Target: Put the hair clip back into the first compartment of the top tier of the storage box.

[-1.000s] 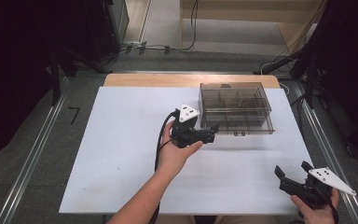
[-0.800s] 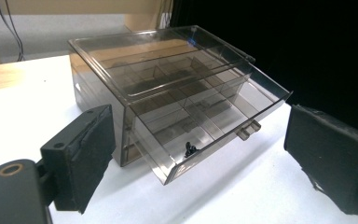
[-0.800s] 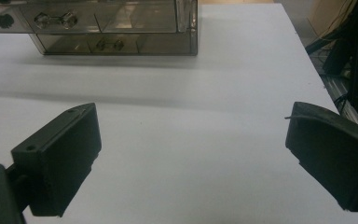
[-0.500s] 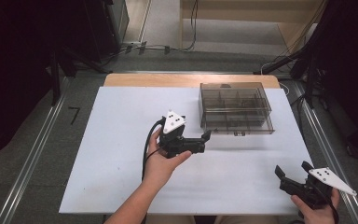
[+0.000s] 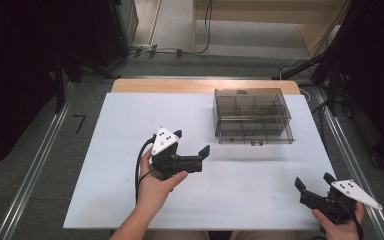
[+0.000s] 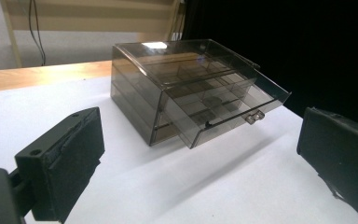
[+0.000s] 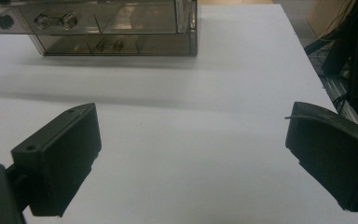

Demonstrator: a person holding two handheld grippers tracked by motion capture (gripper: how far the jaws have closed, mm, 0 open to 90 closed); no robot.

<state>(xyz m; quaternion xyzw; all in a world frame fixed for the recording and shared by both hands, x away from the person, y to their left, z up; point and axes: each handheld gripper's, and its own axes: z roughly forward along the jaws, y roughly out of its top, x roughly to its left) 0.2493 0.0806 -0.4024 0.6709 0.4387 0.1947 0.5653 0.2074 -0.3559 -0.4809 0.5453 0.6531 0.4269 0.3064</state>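
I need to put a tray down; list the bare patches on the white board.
Widest free patch: the left half of the white board, bordered by the left tongs and the board's left edge. Also free: the strip between the drawer box and the right tongs. Crowded: the far right corner, around the box.

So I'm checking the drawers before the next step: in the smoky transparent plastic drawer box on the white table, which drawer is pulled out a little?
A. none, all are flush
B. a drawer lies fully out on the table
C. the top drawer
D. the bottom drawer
C: in the left gripper view the top drawer of the smoky transparent plastic drawer box juts forward past the lower front, with its small handle sticking out.
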